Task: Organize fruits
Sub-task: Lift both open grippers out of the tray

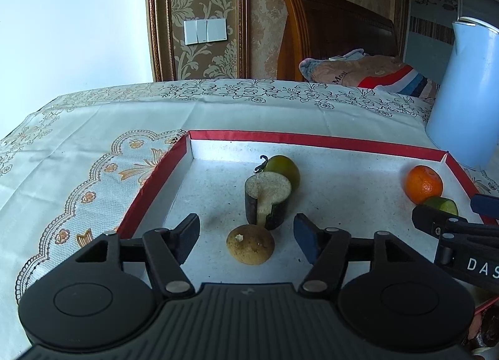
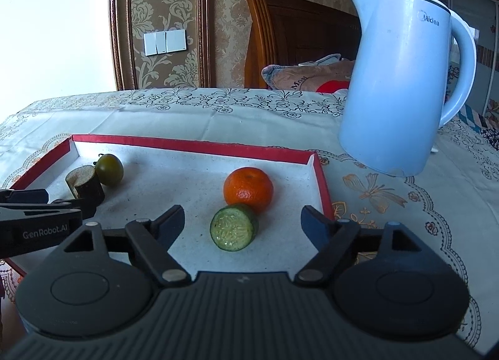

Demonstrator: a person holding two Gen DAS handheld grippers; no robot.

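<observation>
- Fruits sit in a red-rimmed tray (image 1: pixel 312 138); both tongs hover at its near edge, spread wide, pinching nothing.
- Left gripper (image 1: pixel 248 235): brown round fruit (image 1: pixel 250 248) lies right between its fingers, nearly centred, no clear long axis.
- Just beyond it, a dark cut cylinder (image 1: pixel 266 201) stands upright, touching or nearly touching a green fruit (image 1: pixel 285 168) behind.
- Right gripper (image 2: pixel 241 219): cucumber slice (image 2: pixel 234 226), cut face toward the camera, lies just ahead, slightly left of centre; orange (image 2: pixel 248 189) touches it on the far side.
- Judgement: each tong is nearer its own cluster; left likely closes on the brown fruit.
- Blue kettle (image 2: pixel 396 85) stands far right, outside the tray, on the tablecloth (image 2: pixel 187 113).
</observation>
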